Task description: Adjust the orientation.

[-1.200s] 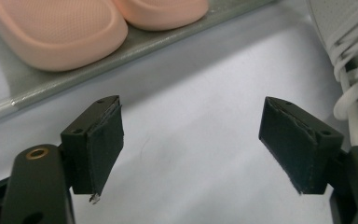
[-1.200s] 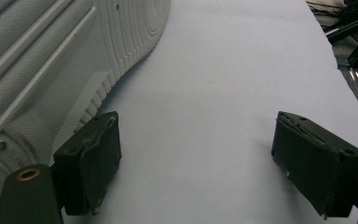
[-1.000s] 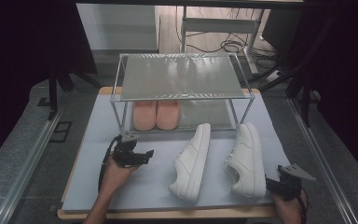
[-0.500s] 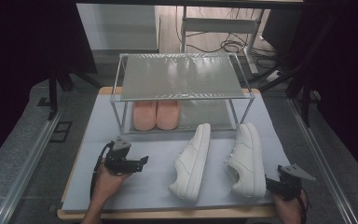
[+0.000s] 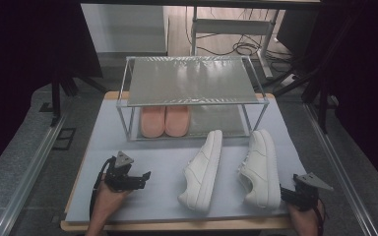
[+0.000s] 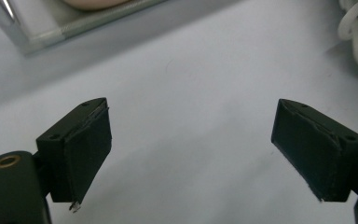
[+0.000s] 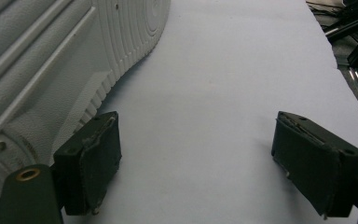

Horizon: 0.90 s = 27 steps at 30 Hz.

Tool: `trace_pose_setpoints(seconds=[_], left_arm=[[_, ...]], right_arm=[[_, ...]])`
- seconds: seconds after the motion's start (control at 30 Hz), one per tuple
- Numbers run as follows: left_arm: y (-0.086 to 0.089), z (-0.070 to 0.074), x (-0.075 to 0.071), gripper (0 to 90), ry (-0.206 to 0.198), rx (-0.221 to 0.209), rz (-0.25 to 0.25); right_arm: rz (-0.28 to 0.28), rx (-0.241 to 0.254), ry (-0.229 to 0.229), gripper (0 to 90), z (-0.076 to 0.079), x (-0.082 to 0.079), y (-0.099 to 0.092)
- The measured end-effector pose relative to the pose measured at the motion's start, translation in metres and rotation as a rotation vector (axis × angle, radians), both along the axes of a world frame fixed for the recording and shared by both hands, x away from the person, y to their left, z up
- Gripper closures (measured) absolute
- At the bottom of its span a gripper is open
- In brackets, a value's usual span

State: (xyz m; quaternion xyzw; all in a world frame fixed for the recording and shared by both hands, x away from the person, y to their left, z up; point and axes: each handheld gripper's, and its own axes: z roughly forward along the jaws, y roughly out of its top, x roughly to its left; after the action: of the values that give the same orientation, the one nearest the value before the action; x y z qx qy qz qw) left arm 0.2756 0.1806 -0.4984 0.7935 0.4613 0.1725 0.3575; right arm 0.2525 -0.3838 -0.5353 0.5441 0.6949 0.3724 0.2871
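Now the left tongs [image 5: 145, 175] gape wide and empty, just opened, angled toward the left white leather sneaker [image 5: 203, 171] beside them, presumably lining up a grab, while the right tongs [image 7: 198, 161] wait open beside the right white sneaker [image 7: 51, 65].

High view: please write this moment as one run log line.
left gripper: open, empty | right gripper: open, empty | two white leather sneakers: on mat, untouched | pink slippers: under clear shelf rack

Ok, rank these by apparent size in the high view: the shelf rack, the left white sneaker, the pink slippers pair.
1. shelf rack
2. left white sneaker
3. pink slippers pair, partly hidden under the rack and farther off, so less sure.
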Motion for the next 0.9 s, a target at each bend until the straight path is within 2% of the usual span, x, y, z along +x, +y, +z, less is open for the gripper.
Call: trace_pose_setpoints(seconds=[0.17,0.27,0.4,0.63,0.77,0.9], left_arm=[[0.005,-0.010,-0.004,12.4,0.017,0.004,0.016],[0.007,-0.017,-0.005,12.6,0.031,0.005,0.008],[0.005,-0.025,-0.004,12.5,0.044,0.033,-0.001],[0.003,-0.026,-0.005,12.8,0.033,0.052,0.003],[0.003,-0.026,-0.005,12.8,0.032,0.051,0.003],[0.003,-0.026,-0.005,12.8,0.030,0.051,0.003]], right_arm=[[0.001,-0.002,0.000,15.2,0.000,0.000,0.000],[0.000,0.000,0.001,15.2,0.000,0.000,0.000],[0.000,0.000,0.001,15.3,0.000,0.000,0.000],[0.002,-0.001,0.001,15.8,0.000,0.000,0.000],[0.000,-0.008,0.020,16.2,0.002,0.001,0.000],[-0.001,-0.022,0.058,17.8,0.007,0.002,0.001]])
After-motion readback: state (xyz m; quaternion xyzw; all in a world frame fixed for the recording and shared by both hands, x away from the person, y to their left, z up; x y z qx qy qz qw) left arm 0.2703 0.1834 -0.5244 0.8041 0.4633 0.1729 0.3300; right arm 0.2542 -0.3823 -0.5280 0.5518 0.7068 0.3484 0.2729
